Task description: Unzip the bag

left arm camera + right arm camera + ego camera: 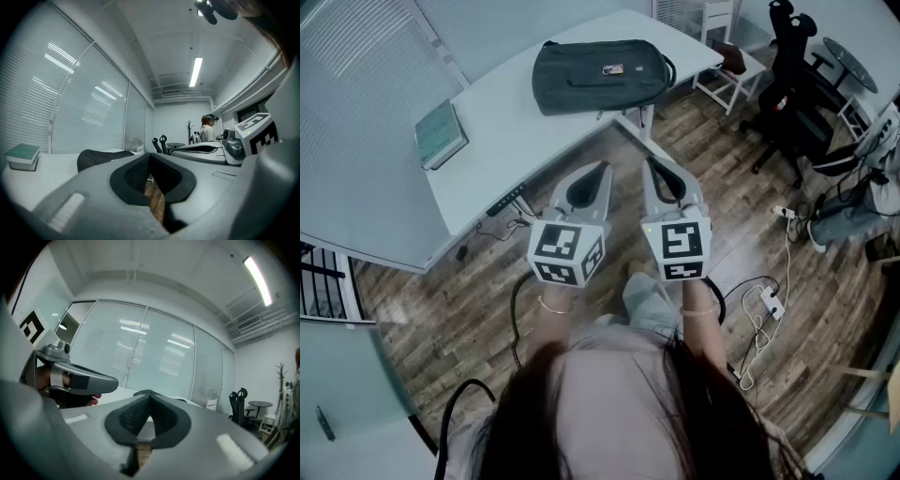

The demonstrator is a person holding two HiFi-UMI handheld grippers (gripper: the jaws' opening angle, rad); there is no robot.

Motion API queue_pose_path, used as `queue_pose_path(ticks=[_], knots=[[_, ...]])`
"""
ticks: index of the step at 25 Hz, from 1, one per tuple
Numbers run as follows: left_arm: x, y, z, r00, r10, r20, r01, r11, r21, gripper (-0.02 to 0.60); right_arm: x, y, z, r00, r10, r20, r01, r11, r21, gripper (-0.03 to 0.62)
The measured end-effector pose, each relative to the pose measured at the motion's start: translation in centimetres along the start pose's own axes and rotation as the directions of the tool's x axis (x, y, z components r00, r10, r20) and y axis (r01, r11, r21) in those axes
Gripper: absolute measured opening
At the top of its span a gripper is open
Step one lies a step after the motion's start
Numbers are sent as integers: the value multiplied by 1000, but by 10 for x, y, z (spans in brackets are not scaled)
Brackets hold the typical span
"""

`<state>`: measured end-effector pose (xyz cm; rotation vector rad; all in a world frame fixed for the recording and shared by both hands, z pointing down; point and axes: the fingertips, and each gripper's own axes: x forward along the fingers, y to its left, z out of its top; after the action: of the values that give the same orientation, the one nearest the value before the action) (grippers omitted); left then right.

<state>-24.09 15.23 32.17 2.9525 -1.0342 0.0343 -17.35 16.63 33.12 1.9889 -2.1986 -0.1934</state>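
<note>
A dark grey bag (598, 75) lies flat on the white desk (516, 141), near its far edge, with a small tag on top. In the left gripper view the bag (101, 158) shows as a low dark shape beyond the jaws. My left gripper (602, 169) and right gripper (651, 161) are held side by side above the floor, short of the desk's near corner and well short of the bag. Both are shut with nothing between their tips. The left gripper (150, 155) and the right gripper (149, 394) each show their tips meeting.
A green book (441, 134) lies at the desk's left end. Black office chairs (792, 84) and a white chair (727, 66) stand to the right. Cables and a power strip (769, 302) lie on the wooden floor. A person (207, 129) stands far across the room.
</note>
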Motion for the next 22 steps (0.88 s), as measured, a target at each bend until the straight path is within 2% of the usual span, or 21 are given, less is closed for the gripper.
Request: queue_pose_path(ticks=[6,13,18,22], knots=[[3,4,-1,1000,0,1,0,1000,-2,9,4,-1,0,1000,-3,4,3,1000,7,3],[13,8,-4,1000,-5,-10,5,1000,-4,9,8,-6,4,998,-18,59,16,999,31,3],[26,14,-6,1000,-3,-13,3,1000,-9,9,16,-9,-4,999,30,37,-34,994,102,3],[40,22,-7,1000,-4,-18,4,1000,-6,9,30,-18,-12,1000,27,10,-28,990,136,3]])
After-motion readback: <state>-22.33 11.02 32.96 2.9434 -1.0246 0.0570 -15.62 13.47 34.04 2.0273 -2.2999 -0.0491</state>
